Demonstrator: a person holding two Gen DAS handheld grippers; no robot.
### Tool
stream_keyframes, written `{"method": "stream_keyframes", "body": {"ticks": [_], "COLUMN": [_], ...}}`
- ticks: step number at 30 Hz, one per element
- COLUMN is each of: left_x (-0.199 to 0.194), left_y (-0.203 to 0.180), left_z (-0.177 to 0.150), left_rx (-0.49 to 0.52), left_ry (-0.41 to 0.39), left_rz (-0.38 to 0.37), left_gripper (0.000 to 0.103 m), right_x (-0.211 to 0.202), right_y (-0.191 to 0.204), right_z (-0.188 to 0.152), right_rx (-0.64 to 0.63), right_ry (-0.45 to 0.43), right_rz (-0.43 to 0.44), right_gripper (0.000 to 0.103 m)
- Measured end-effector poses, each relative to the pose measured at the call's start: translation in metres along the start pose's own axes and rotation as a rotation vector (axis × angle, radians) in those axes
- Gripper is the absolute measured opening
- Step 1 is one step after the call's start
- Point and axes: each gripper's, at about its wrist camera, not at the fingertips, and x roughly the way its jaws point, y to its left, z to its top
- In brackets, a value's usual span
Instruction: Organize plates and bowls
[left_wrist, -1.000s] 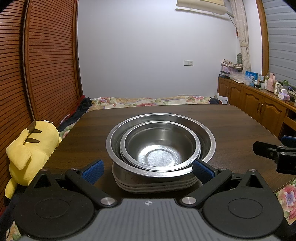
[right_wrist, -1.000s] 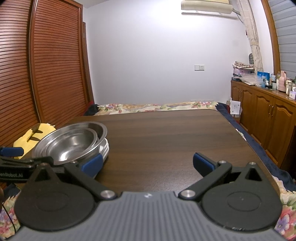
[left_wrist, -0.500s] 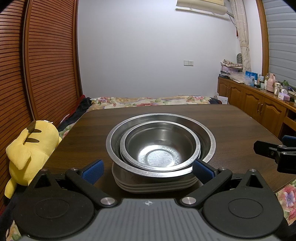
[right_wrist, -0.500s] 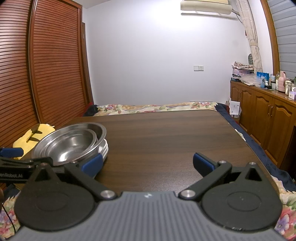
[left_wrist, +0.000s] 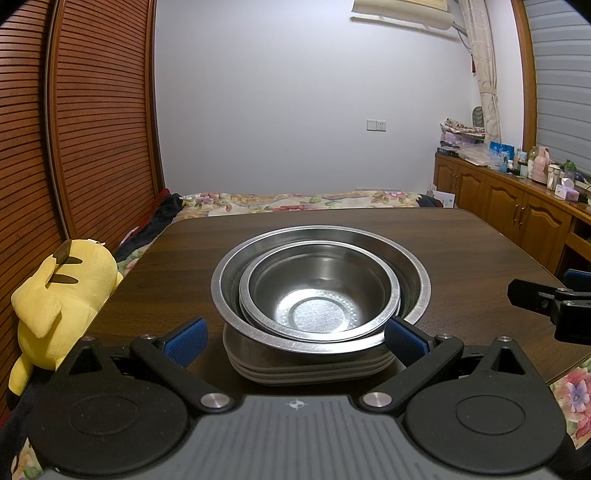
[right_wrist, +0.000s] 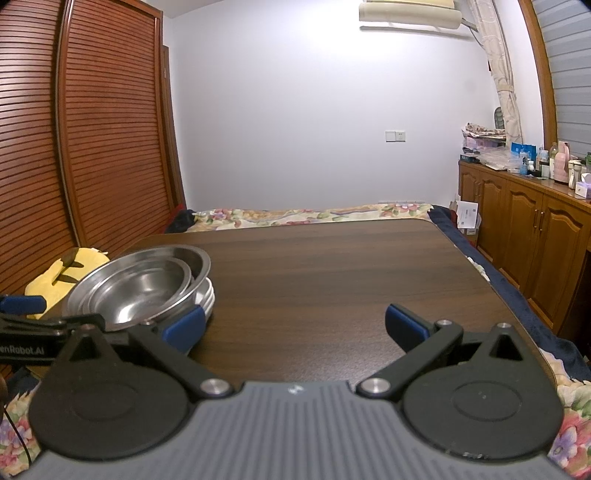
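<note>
Plates and bowls are sitting in one stack right ahead of my left gripper (left_wrist: 295, 334), near the front edge of the tabletop (left_wrist: 461, 251). Nearest to me, at the bottom, the pale plates (left_wrist: 306, 369) are lying flat on one another; I am counting about three edges but cannot be sure. On them the large steel bowl (left_wrist: 417, 273) is resting, and the small steel bowl (left_wrist: 319, 291) is nesting inside it, pushed toward my side rather than centred. My left jaws are spread wide, one blue pad on either side of the stack's near edge, gripping nothing; whether the right pad is touching the bowl rim I cannot tell.

My right gripper (right_wrist: 295, 328) is hovering over bare wood to the right of the stack, its jaws also wide and empty. From that side the stack is looking upright and settled.

I am judging the sorting as good as finished: everything is gathered, largest below, smallest on top, and no loose dish is showing anywhere on the tabletop. At most, centring the small bowl is remaining.

Beyond the tabletop, a yellow plush toy (left_wrist: 62, 295) is lying off the left edge, then the flowered bed (left_wrist: 295, 201).

Against the frames from a second ago, nothing is changing: stack and both grippers are staying where they were, apart from a very slight drift in the right view.
</note>
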Motion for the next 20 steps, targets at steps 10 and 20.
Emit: {"method": "stream_keyframes", "body": {"ticks": [10,20], "left_x": [0.0000,-0.0001], "left_y": [0.0002,-0.0022], "left_z": [0.0003,-0.0012], "left_rx": [0.000,0.002], "left_ry": [0.000,0.003], "left_rz": [-0.001,-0.006], "left_gripper": [0.103,0.103], "right_x": [0.0005,0.0001], "right_y": [-0.0010,-0.0007], "right_z": [-0.0010,-0.0020], "right_rx": [0.003,0.003], "right_ry": [-0.002,0.000], "right_rz": [0.000,0.000], "right_gripper": [0.103,0.103]}}
